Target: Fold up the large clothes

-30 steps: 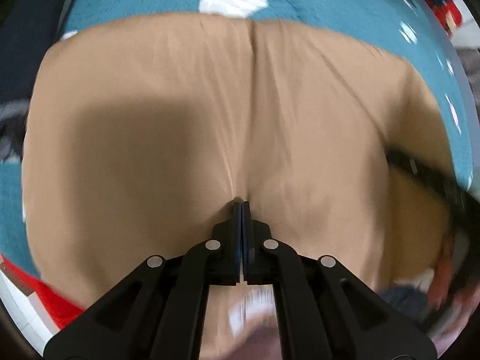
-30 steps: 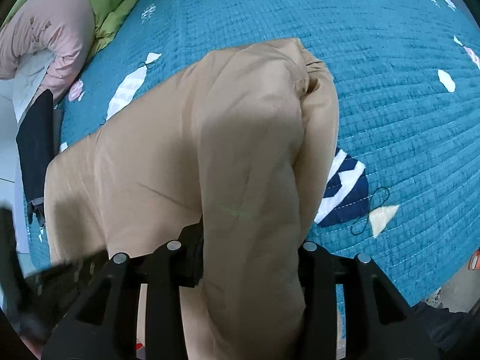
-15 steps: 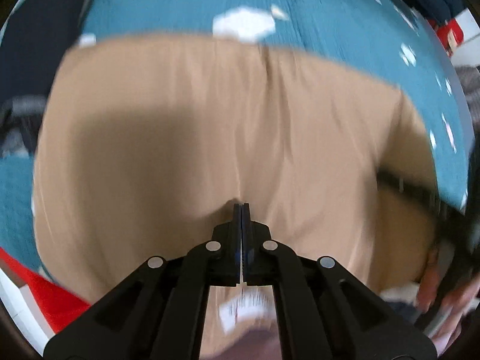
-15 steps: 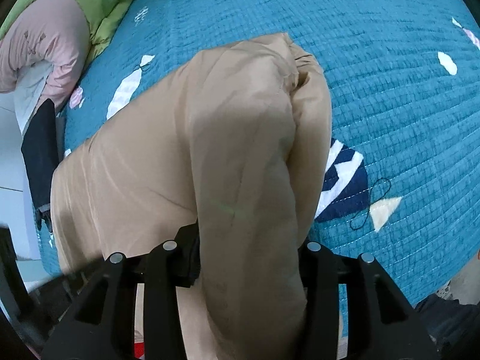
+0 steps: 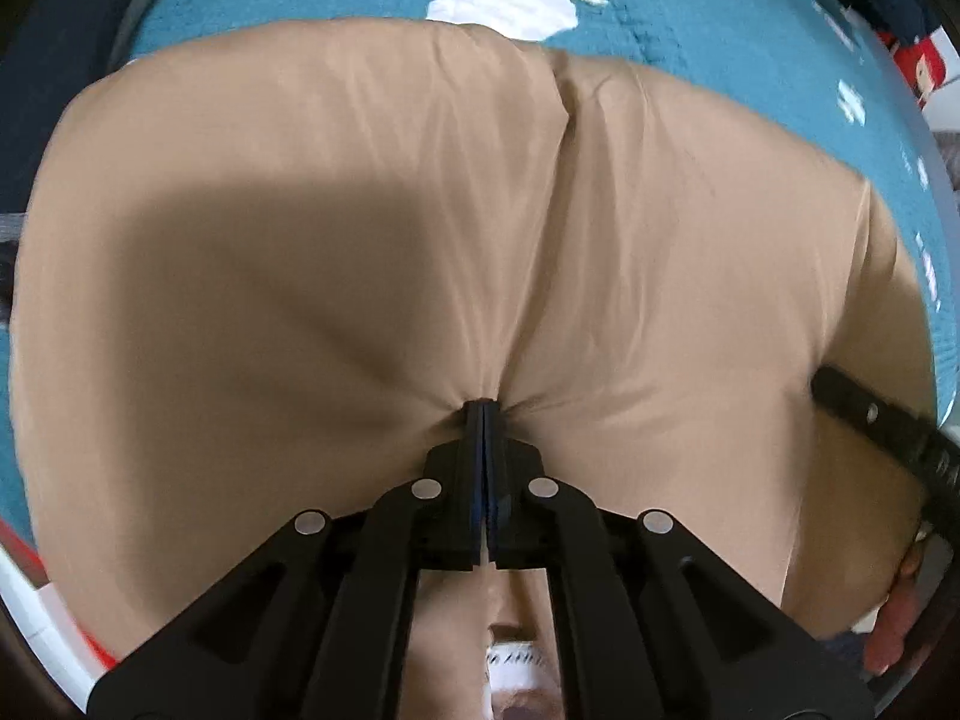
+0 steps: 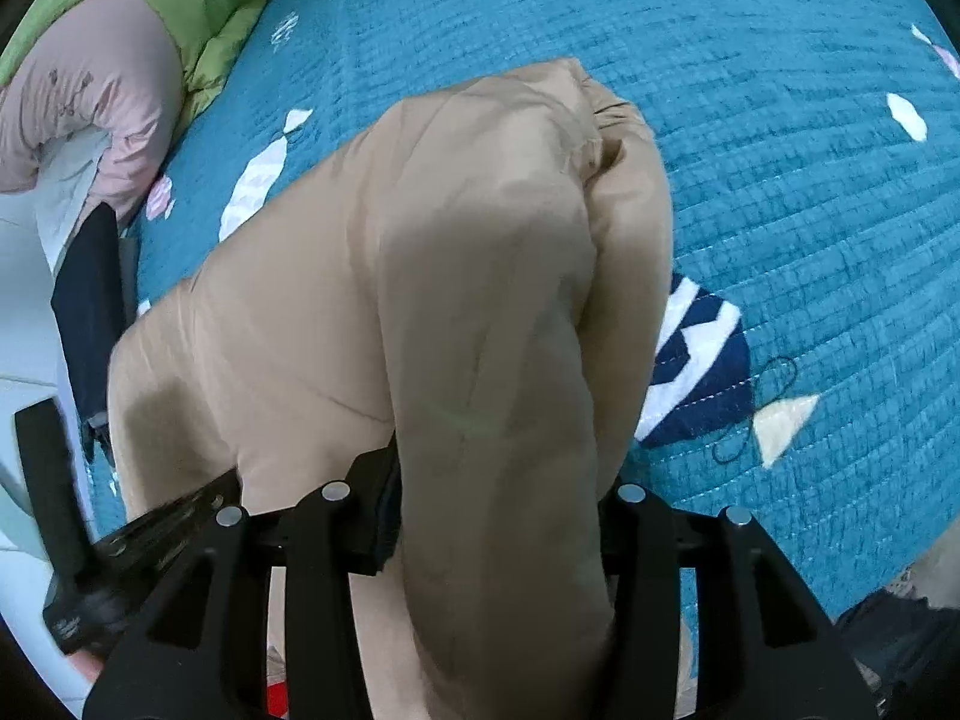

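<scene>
— Quilt (image 6: 810, 120), teal, with the tan coat (image 5: 360, 210) spread across it, one thick roll lifted on the right.

— Anything different from a second ago?

— The left gripper (image 5: 483, 414) has slid along the coat, fingers shut tight on a pinch of fabric; creases fan from it. The right gripper (image 6: 498, 516) hasn't moved, its fingers apart around that roll, a touch wider than before.

— Meaning?

— I'd say the fold is being drawn over, not yet laid flat.
</scene>
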